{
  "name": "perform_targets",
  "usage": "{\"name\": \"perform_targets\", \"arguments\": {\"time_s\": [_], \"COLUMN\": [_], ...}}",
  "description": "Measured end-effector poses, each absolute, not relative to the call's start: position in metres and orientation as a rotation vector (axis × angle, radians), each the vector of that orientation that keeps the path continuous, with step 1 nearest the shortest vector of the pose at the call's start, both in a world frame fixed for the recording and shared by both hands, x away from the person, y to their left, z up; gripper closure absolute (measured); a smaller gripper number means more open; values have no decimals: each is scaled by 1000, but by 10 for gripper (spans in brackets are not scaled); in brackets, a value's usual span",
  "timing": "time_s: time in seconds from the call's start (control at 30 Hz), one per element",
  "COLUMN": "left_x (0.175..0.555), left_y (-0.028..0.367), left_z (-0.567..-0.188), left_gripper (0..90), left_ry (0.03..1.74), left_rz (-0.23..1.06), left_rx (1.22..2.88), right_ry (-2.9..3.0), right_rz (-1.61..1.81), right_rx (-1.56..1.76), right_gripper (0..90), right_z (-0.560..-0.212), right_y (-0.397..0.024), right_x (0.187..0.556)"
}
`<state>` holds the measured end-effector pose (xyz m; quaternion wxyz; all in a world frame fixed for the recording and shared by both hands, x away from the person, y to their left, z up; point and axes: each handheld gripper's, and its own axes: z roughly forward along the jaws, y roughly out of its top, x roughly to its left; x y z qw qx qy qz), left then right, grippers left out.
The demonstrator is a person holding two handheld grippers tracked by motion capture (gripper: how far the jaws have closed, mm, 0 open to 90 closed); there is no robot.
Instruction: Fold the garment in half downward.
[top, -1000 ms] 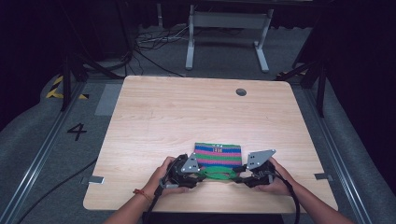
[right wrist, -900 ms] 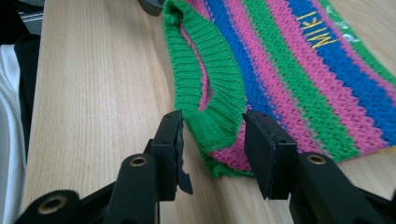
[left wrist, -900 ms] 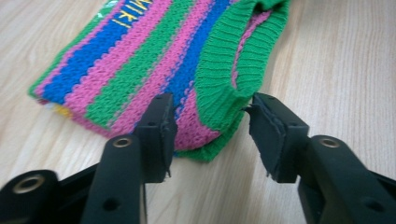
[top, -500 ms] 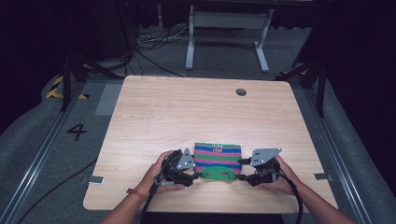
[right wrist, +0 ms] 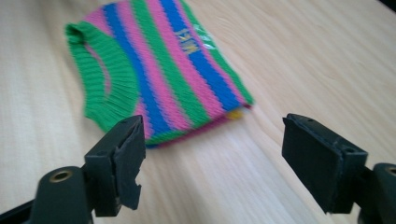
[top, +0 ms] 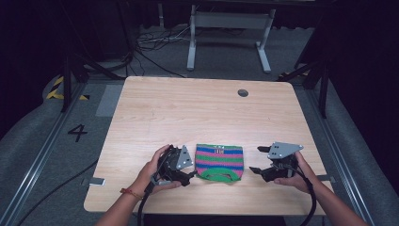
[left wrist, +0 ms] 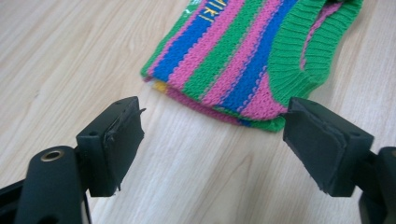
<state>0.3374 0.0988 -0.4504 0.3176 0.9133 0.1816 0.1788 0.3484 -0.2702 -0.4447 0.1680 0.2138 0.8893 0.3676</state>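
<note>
Nearest to us, at the front edge of the worktop, our two hands come in from below, each holding a set of tongs. The left tongs rest low on the wood just beside the left edge of the striped knitted piece, their tips close to its lower left corner. In the left gripper view the left tongs stand wide apart, with nothing between the jaws but bare wood; the knit lies just ahead of them, apart from both pads. The right tongs sit on the other side of the knit, a little clear of its right edge, with a grey three-cornered plate on top. In the right gripper view the right tongs are likewise spread wide and hold nothing, and the knit lies ahead and to the left of the gap.

The knit lies flat between the two tongs, near the front middle of the worktop. It has stripes of green, pink and blue, a ribbed green band curving along its near edge, and small yellow lettering close to its far edge, too small for us to read.

Farther off, the worktop is plain pale wood with a small round hole near its far edge. Beyond it we see a grey floor with cables, a white metal frame, and a painted number four on the floor at the left.
</note>
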Motion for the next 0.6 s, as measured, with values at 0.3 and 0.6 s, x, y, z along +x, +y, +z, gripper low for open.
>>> {"name": "perform_targets", "arguments": {"time_s": [0.3, 0.6], "left_x": [337, 335], "left_y": [126, 166], "left_z": [-446, -447], "left_gripper": [199, 213], "left_ry": [531, 629], "left_rz": [527, 588], "left_rx": [2423, 2429], "right_ry": [2495, 2478], "right_rz": [962, 908], "right_rx": [652, 740], "right_gripper": [197, 198], "right_z": [-447, -456], "right_y": [-291, -317], "right_x": [346, 343]}}
